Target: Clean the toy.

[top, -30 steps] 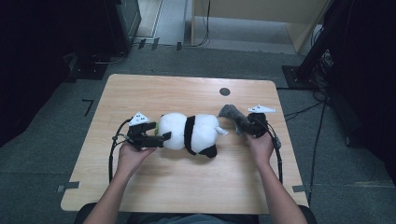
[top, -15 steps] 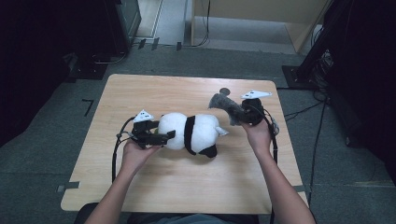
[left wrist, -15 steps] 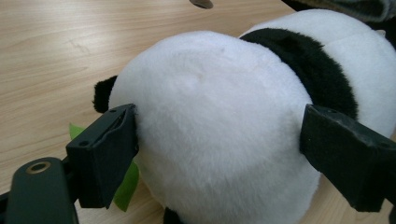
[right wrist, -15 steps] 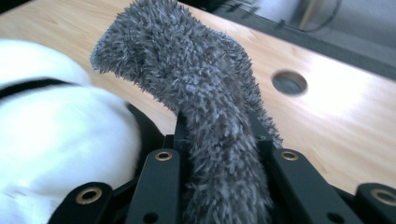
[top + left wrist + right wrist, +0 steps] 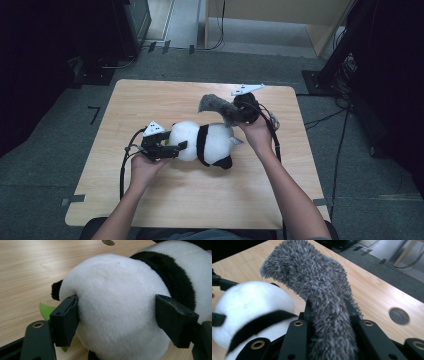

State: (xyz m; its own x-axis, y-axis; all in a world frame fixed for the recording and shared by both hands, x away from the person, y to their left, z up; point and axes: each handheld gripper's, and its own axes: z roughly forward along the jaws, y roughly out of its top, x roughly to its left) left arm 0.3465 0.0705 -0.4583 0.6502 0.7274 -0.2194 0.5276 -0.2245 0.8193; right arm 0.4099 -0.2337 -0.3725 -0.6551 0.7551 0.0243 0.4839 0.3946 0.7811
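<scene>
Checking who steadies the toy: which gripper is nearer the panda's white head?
Left. The left gripper has its fingers pressed on both sides of the panda's white head; the right gripper is raised beyond the body, clamping a grey fuzzy sock.

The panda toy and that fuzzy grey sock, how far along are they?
Done: the right gripper has the fuzzy grey sock pinched and held above the wooden table. In hand: the left gripper, its jaws just closing, clasps the white-and-black plush panda. Left, probably: bringing sock and panda together.
</scene>
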